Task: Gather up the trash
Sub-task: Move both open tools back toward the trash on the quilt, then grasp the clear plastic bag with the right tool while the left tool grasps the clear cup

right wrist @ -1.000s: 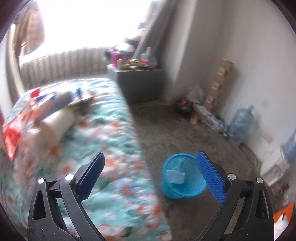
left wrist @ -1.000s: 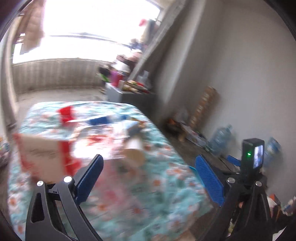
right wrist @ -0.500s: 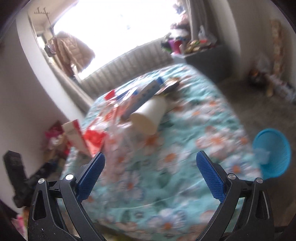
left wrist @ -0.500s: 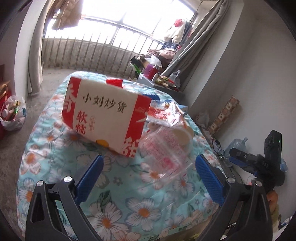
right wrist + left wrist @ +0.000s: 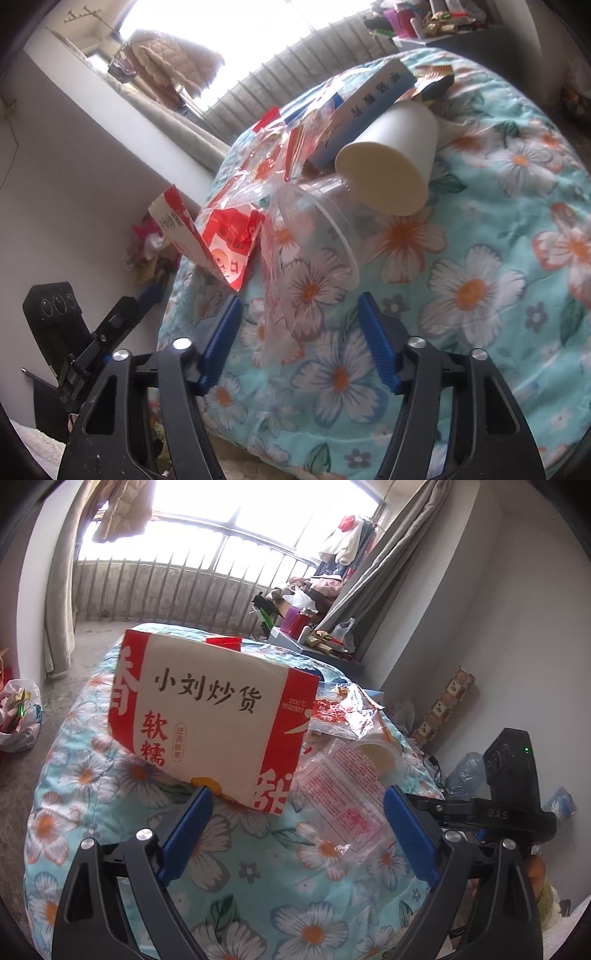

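Trash lies on a floral blanket [image 5: 110, 812]. A red and white paper bag [image 5: 207, 723] with Chinese print stands just beyond my left gripper [image 5: 295, 823], which is open and empty. A clear plastic wrapper [image 5: 340, 797] with red print lies to its right. In the right wrist view my right gripper [image 5: 299, 336] is open and empty, its fingers either side of the clear wrapper [image 5: 280, 306]. Beyond it lie a clear plastic cup [image 5: 317, 229], a white paper cup [image 5: 391, 162], a blue and white box [image 5: 365, 107] and the paper bag [image 5: 192, 236].
A dark snack wrapper [image 5: 432, 81] lies at the far end of the blanket [image 5: 517, 295]. A cluttered grey cabinet [image 5: 314, 650] stands by the window. Water bottles [image 5: 465, 771] stand by the right wall. A bag of rubbish [image 5: 18, 716] lies on the floor at left.
Both grippers have moved closer to the trash pile. The right gripper has swung left, away from the blue basket on the floor, and now has the clear wrapper between its open fingers.
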### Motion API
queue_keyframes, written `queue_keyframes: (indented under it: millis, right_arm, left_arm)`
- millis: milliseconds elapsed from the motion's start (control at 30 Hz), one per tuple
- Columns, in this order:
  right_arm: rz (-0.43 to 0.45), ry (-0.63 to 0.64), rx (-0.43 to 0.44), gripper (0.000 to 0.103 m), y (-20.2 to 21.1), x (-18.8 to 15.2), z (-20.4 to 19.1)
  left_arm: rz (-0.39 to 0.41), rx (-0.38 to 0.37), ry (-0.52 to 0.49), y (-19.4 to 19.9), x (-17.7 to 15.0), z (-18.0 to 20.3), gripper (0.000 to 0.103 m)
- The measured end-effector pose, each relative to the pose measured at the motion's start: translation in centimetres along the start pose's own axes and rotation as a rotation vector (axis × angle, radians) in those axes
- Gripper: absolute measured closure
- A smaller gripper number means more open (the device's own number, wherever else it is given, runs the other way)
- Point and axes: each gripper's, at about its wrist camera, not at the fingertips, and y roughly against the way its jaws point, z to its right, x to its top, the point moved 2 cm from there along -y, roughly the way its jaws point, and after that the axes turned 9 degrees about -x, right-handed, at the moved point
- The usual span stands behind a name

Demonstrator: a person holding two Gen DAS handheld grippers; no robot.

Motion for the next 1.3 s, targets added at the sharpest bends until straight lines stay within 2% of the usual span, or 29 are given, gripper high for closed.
queue_keyframes:
  millis: [133, 200, 400, 600, 800, 933, 1000, 1100, 1300]
  right_arm:
    - [-0.034, 0.004, 0.035, 0.067, -0.7, 0.1, 0.1]
    - [-0.051, 0.013, 0.050, 0.082, -1.0, 0.0, 0.0]
    - [-0.063, 0.013, 0.107, 0.097, 0.0, -0.5, 1.0]
    - [-0.072, 0.002, 0.131, 0.100, 1.5, -1.6, 2.3]
    - [-0.080, -0.040, 0.136, 0.101, 2.7, -2.9, 4.2]
    - [-0.091, -0.073, 0.147, 0.101, 3.8, -3.7, 5.6]
    - [-0.090, -0.083, 0.142, 0.101, 4.6, -4.2, 6.3]
    - [-0.084, -0.104, 0.127, 0.101, 5.7, -4.6, 7.2]
    - [-0.041, -0.205, 0.090, 0.101, 7.9, -5.1, 10.6]
  left_arm:
    - [-0.011, -0.038, 0.009, -1.5, 0.6, 0.2, 0.030]
    - [-0.020, -0.064, 0.012, -2.2, 1.0, 0.5, 0.035]
    - [-0.030, -0.150, 0.052, -4.0, 2.3, 1.5, 0.050]
    - [-0.070, -0.210, 0.136, -6.4, 3.1, 2.3, 0.060]
    - [-0.077, -0.277, 0.324, -8.5, 3.8, 1.8, 0.060]
    - [-0.097, -0.279, 0.356, -9.2, 3.7, 2.1, 0.060]
    - [-0.105, -0.266, 0.337, -9.3, 3.6, 2.5, 0.060]
    - [-0.116, -0.220, 0.242, -9.5, 3.3, 3.8, 0.060]
    - [-0.169, -0.090, -0.088, -10.0, 1.5, 7.8, 0.060]
